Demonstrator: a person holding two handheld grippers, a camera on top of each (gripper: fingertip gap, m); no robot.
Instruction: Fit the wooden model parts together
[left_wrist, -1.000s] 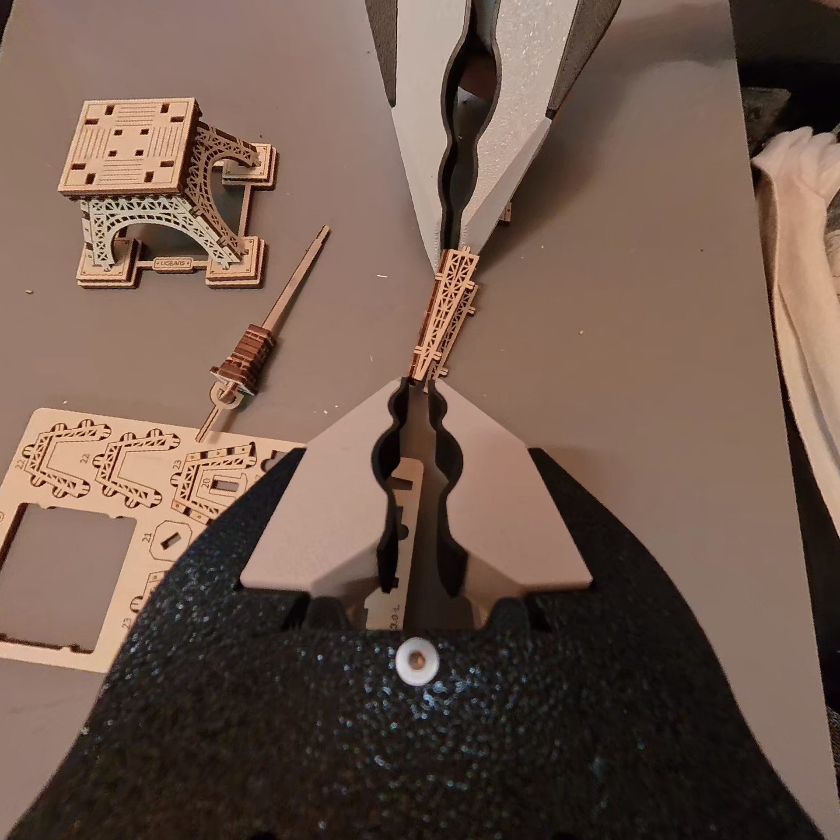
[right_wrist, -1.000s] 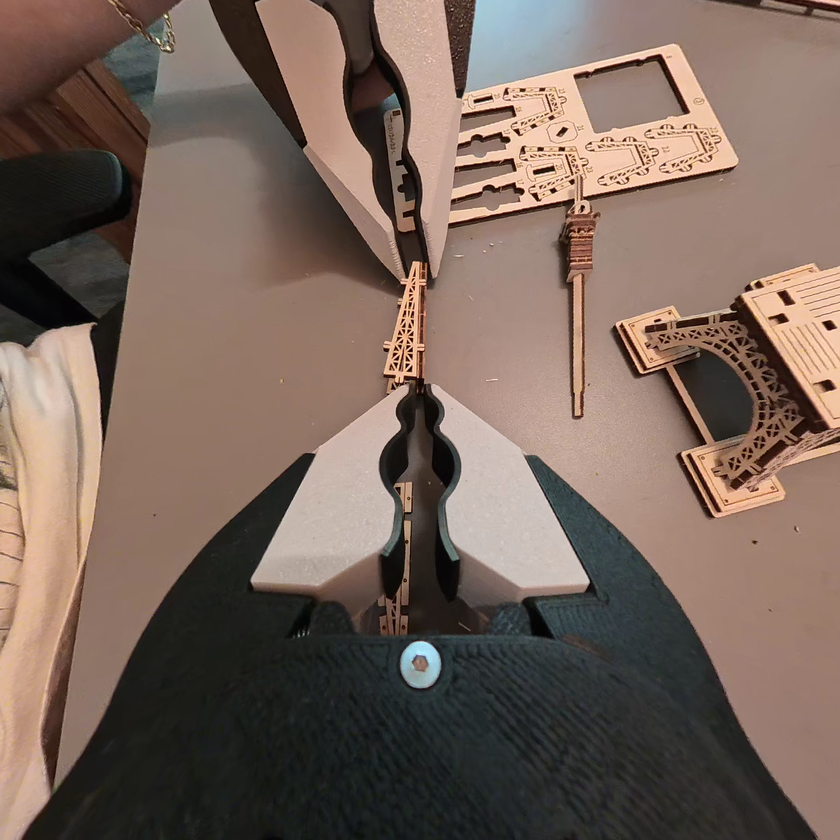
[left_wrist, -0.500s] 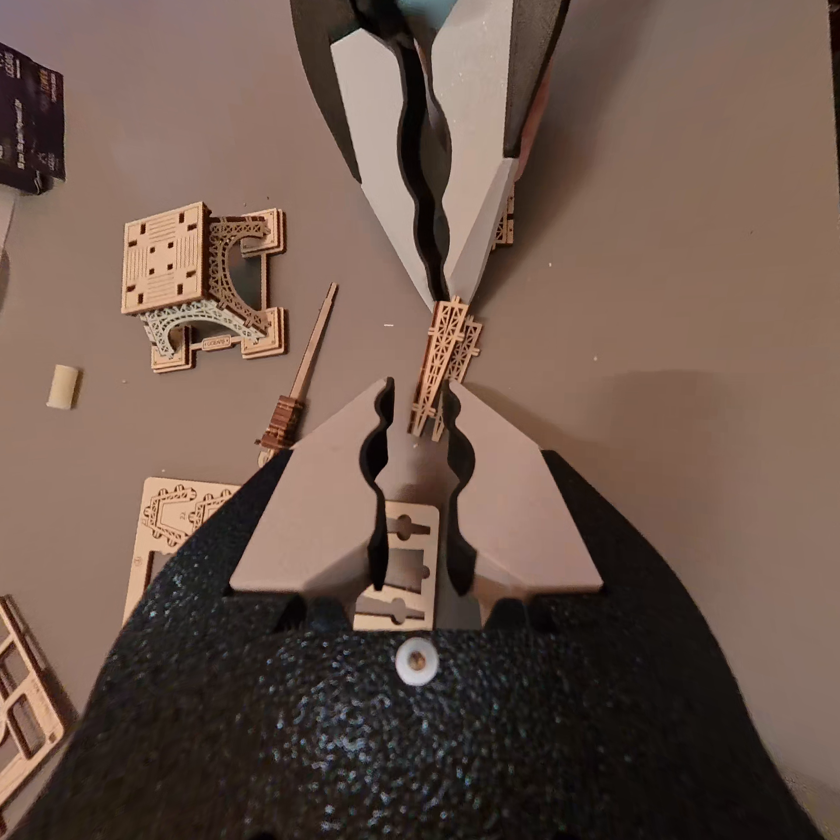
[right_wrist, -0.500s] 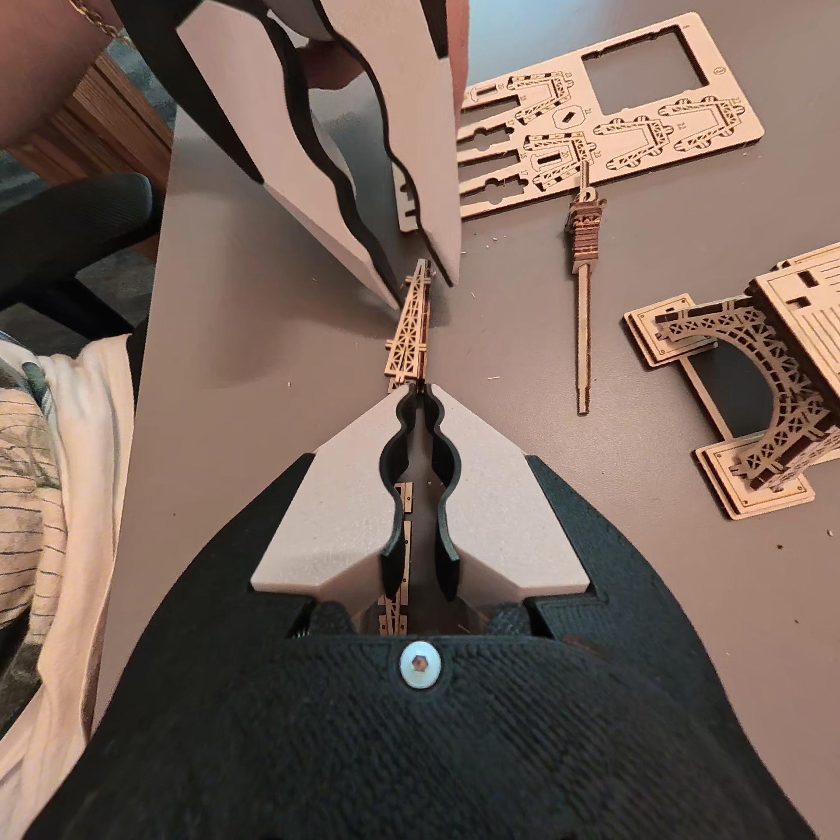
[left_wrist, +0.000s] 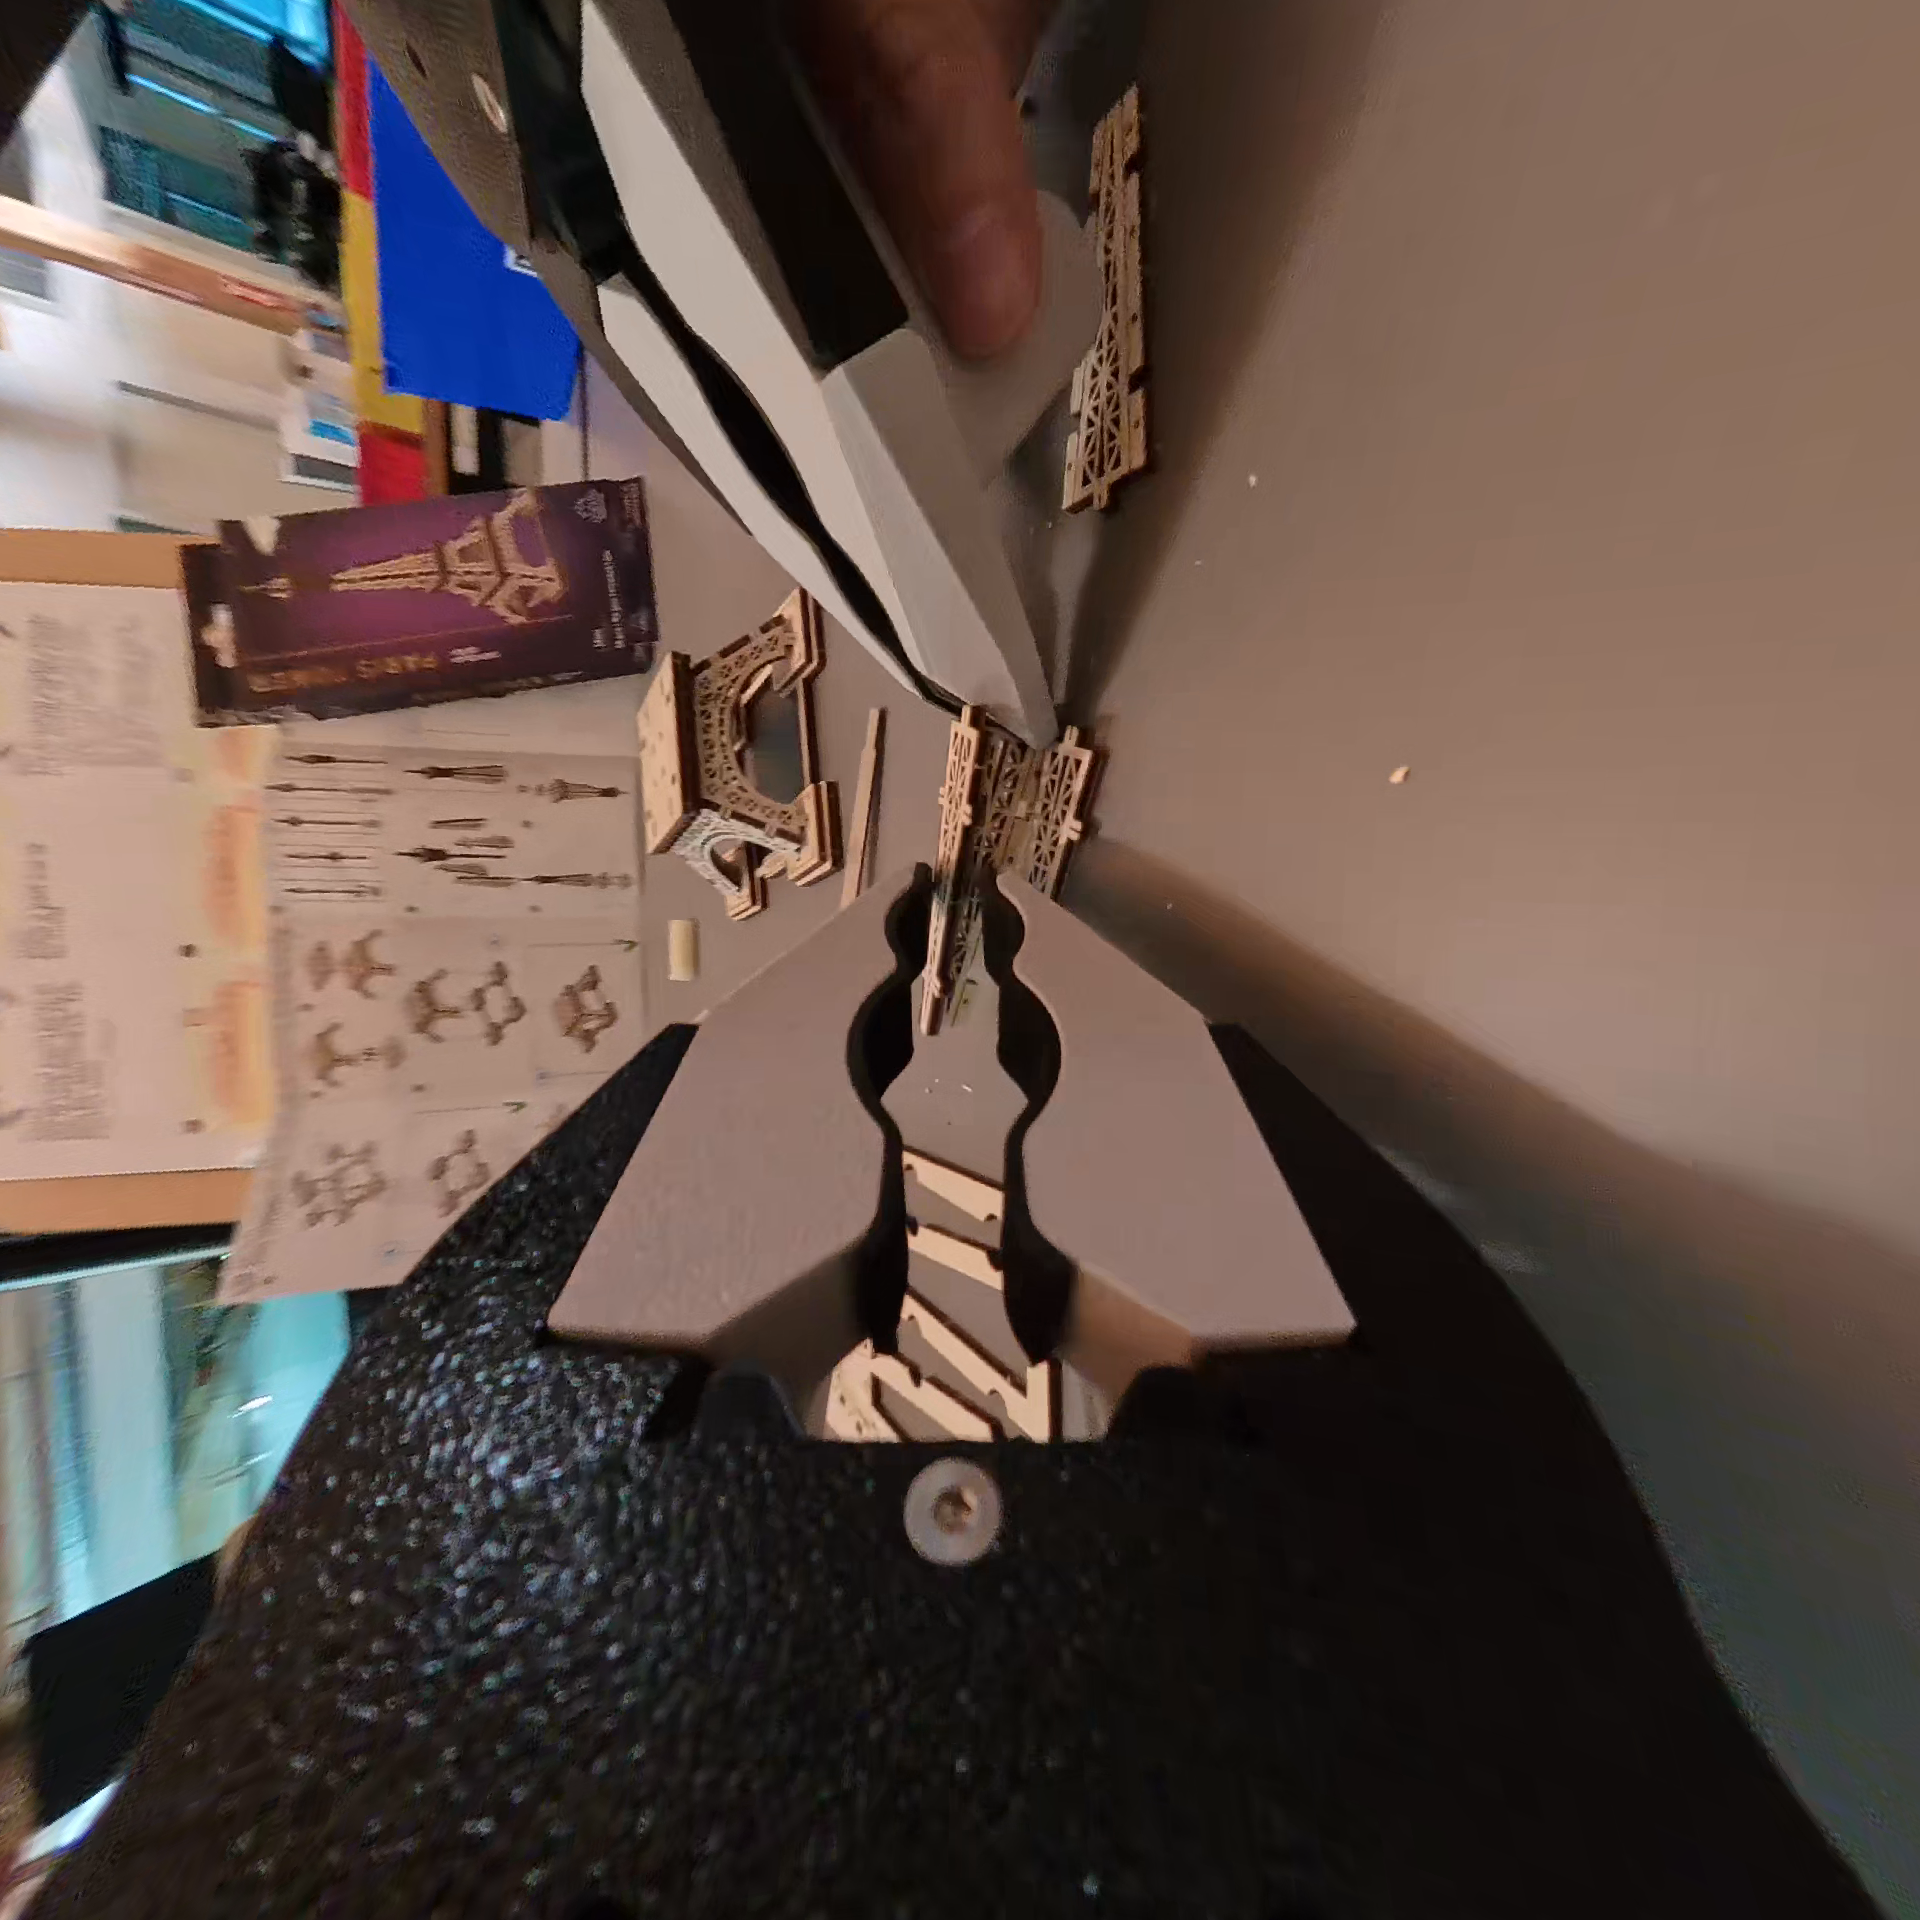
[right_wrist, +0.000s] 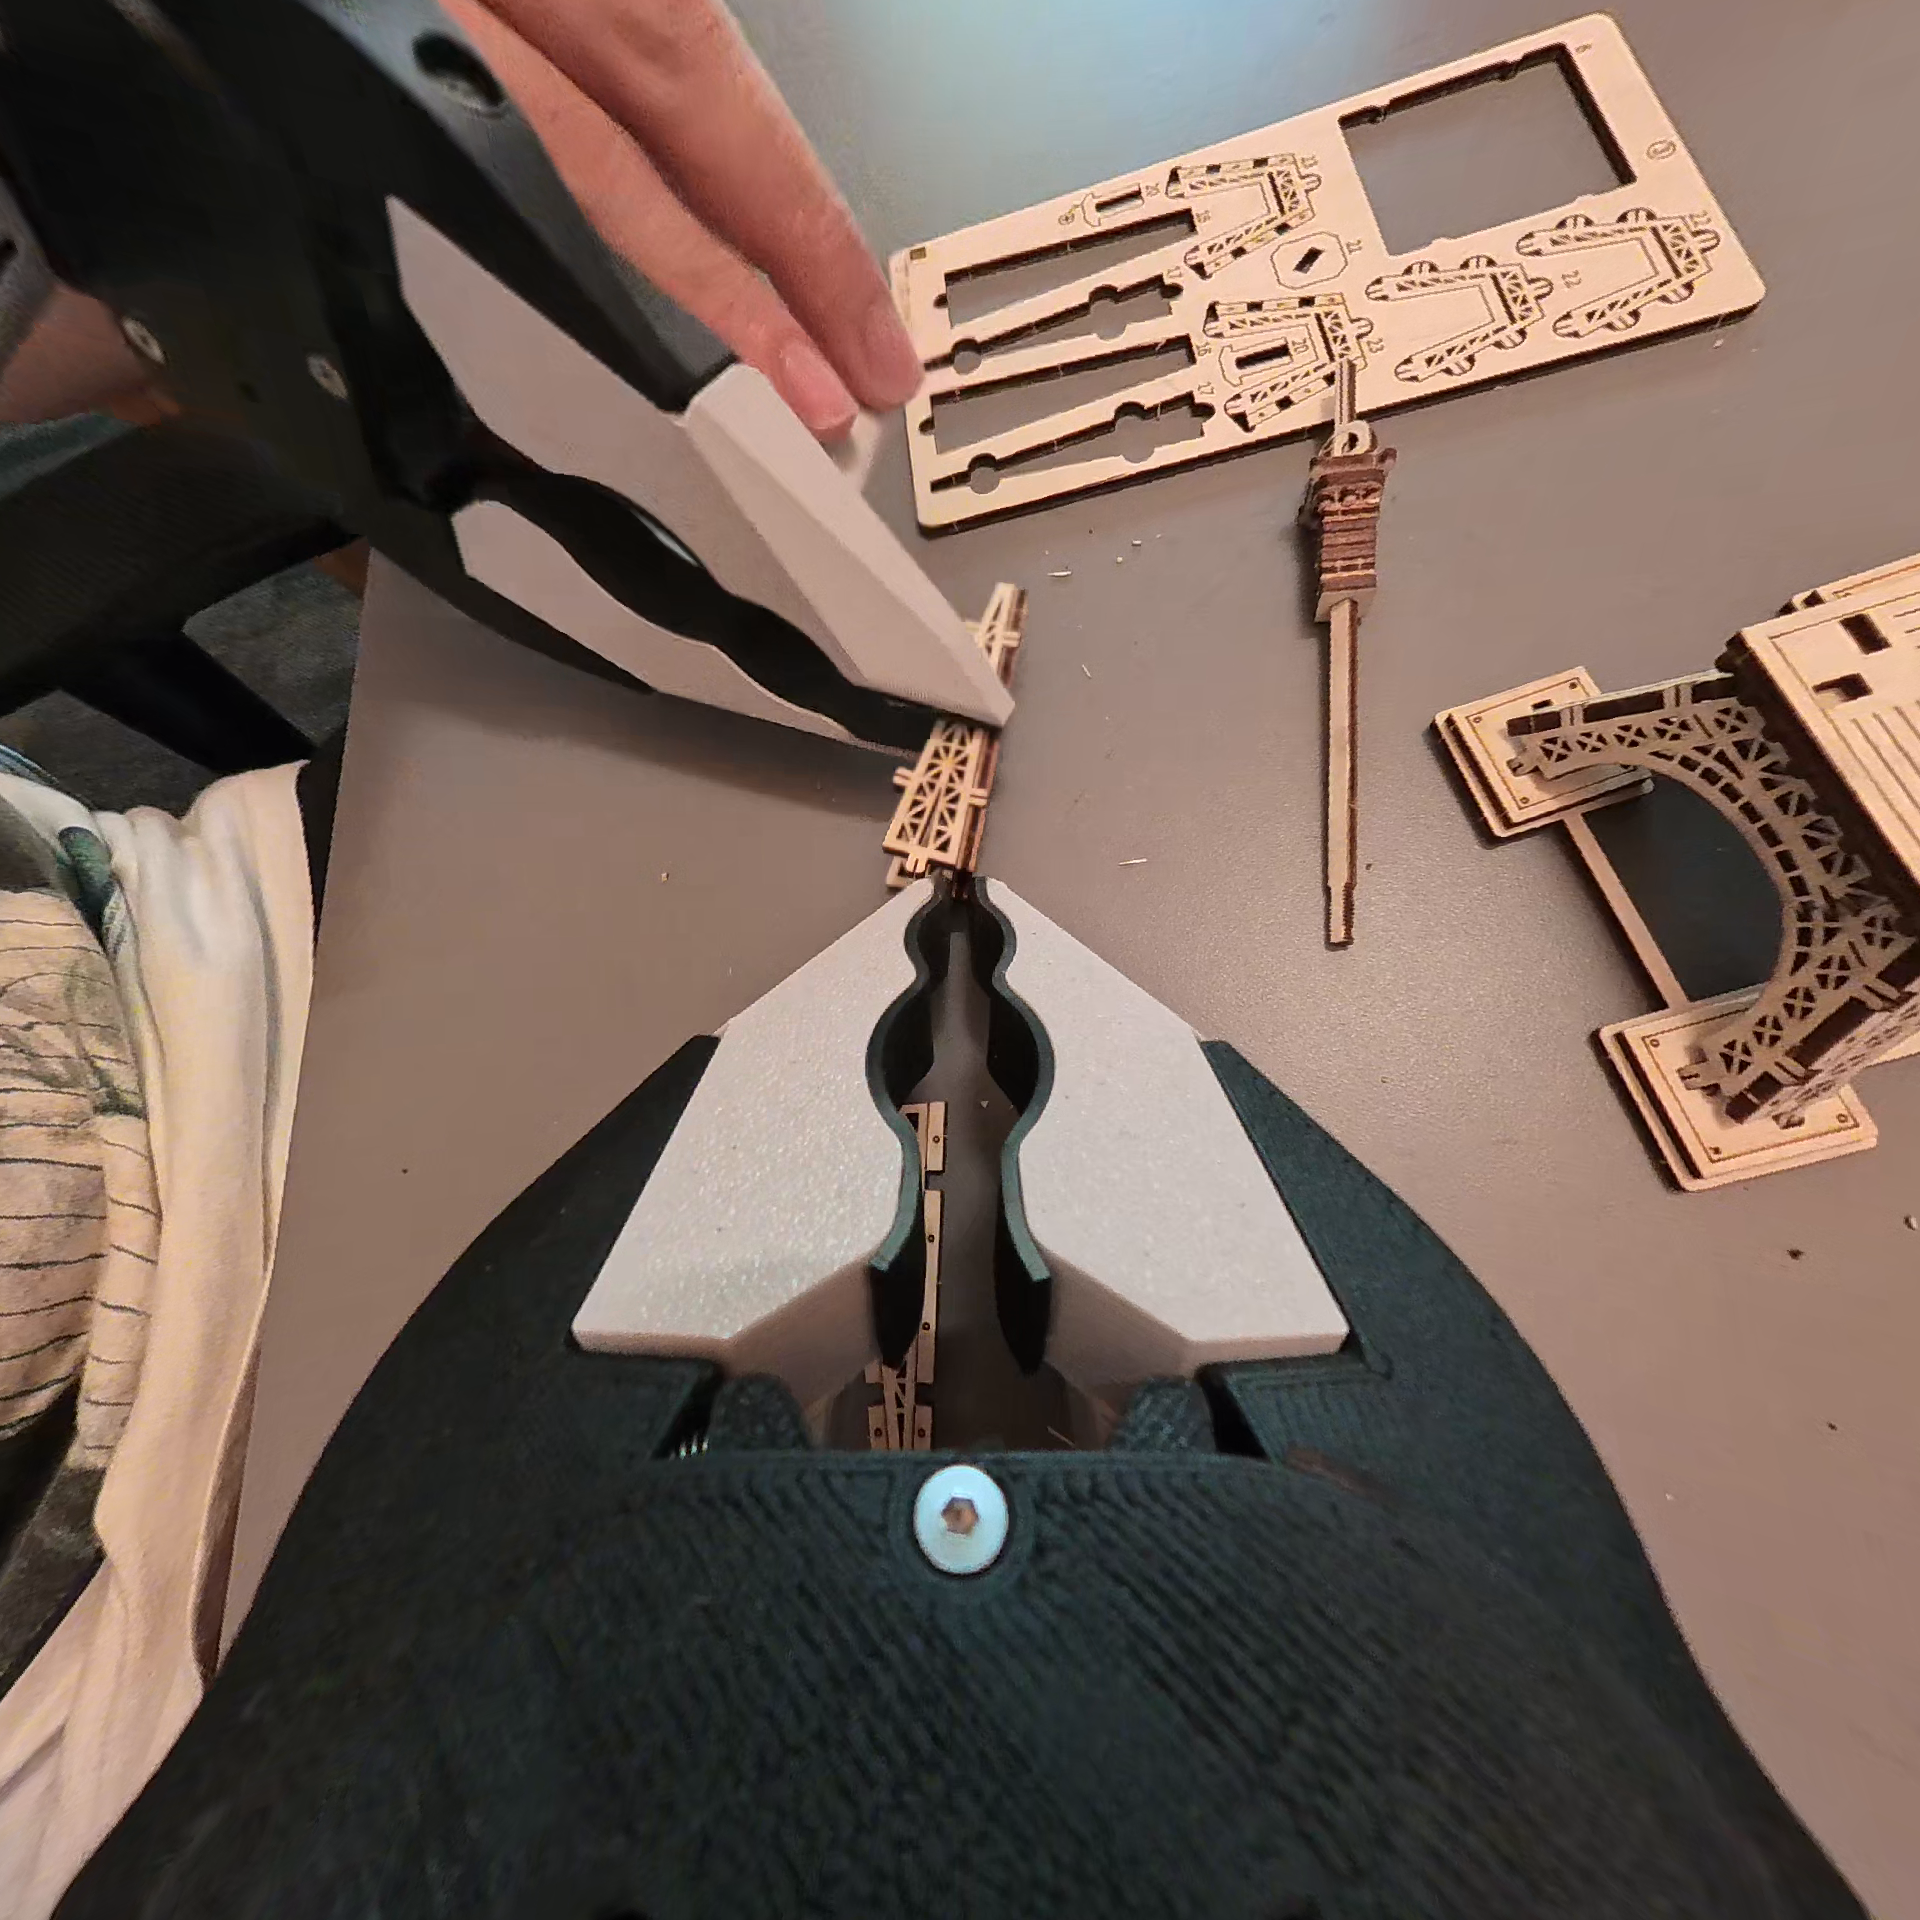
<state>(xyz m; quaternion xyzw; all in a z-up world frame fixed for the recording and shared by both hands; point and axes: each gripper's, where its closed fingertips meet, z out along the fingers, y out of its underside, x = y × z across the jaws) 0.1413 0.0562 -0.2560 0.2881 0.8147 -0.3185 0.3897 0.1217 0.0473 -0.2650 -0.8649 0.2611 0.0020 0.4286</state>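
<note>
On the left, my left gripper (left_wrist: 961, 902) has its jaws parted around one end of the lattice tower section (right_wrist: 940, 795), not pinching it. My right gripper (right_wrist: 954, 883) clenches the other end, holding it above the grey surface (right_wrist: 623, 935). If I close left off-centre, I reckon the thin lattice twists and snaps.

the table (right_wrist: 1455, 1455) is plain grey-brown. on it, the lattice part (right_wrist: 935, 800) is pale tan wood with laser-cut criss-cross trusswork; right of it the spire (right_wrist: 1343, 582) has a dark brown banded head, and the tower base (right_wrist: 1766, 894) shows tan crosshatched arches. the box (left_wrist: 426, 613) is purple.
</note>
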